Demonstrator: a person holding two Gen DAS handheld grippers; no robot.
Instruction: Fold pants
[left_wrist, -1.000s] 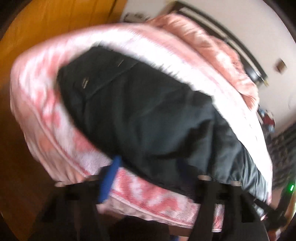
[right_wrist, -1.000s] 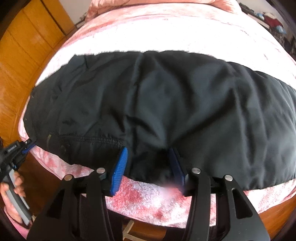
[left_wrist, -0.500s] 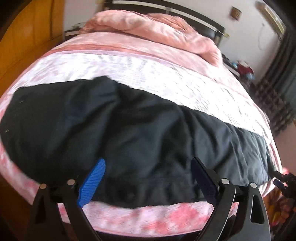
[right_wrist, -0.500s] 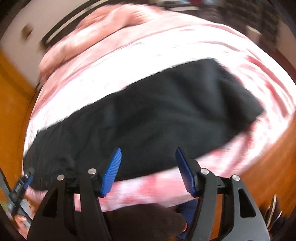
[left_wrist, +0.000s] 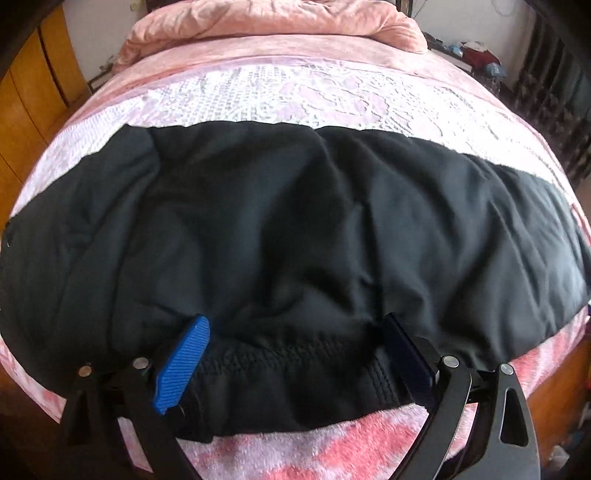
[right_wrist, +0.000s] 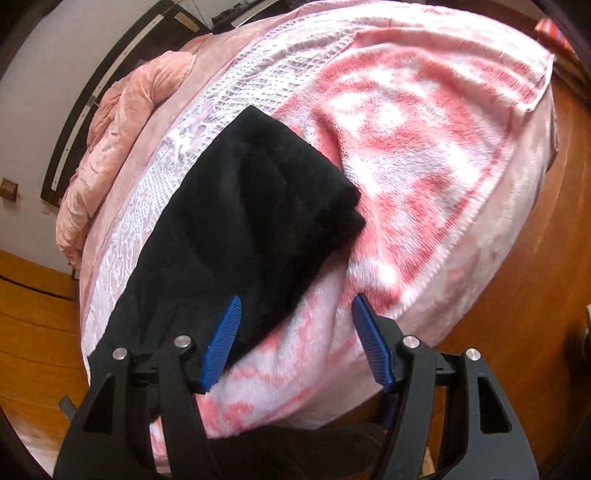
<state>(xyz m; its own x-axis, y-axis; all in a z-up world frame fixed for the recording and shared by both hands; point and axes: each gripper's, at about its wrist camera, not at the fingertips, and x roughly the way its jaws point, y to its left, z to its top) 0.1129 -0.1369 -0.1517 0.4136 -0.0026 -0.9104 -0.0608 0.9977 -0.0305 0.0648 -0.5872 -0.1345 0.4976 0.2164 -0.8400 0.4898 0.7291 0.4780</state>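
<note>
Left wrist view: my left gripper (left_wrist: 295, 354) sits spread wide at the near hem of the black pants (left_wrist: 288, 221), stitched seam between its blue pads (left_wrist: 183, 365), nothing clamped. The pants lie crosswise on the pink bed cover (left_wrist: 295, 88), long axis running side to side. My right gripper (right_wrist: 295, 336), also spread and empty, hovers near the pants' far end (right_wrist: 266, 199), one pad over cloth. The fabric looks matte, soft and rumpled; the cover is fuzzy terry.
</note>
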